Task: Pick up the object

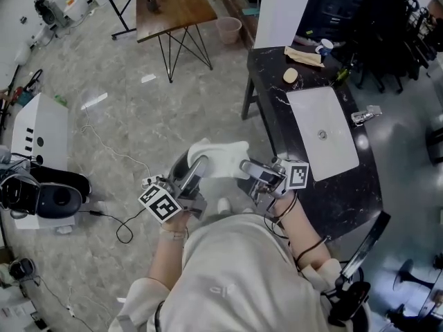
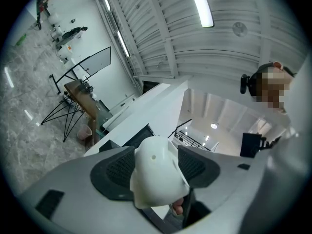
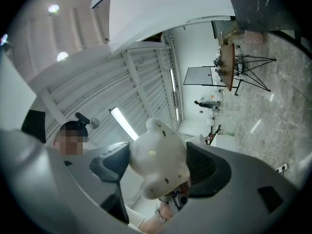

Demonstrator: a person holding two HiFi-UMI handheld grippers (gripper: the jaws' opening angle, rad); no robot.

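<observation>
The object is a white moulded plastic piece (image 1: pixel 218 159) with rounded humps and small holes, held up in front of the person's chest, left of the black counter. My left gripper (image 1: pixel 196 173) grips its left end and my right gripper (image 1: pixel 253 173) its right end. In the left gripper view the white piece (image 2: pixel 155 177) fills the gap, and the left gripper (image 2: pixel 156 167) has both ribbed pads against it. In the right gripper view the white piece (image 3: pixel 158 167) sits the same way in the right gripper (image 3: pixel 158 162), which points upward toward the ceiling.
A black marble counter (image 1: pixel 360 185) with a white sink basin (image 1: pixel 322 130) and a tap (image 1: pixel 365 115) stands at the right. Further off are a wooden table (image 1: pixel 173 5) and a pink bin (image 1: pixel 229 30). At the left stand a white box (image 1: pixel 41 133) and cables (image 1: pixel 124 227) on the floor.
</observation>
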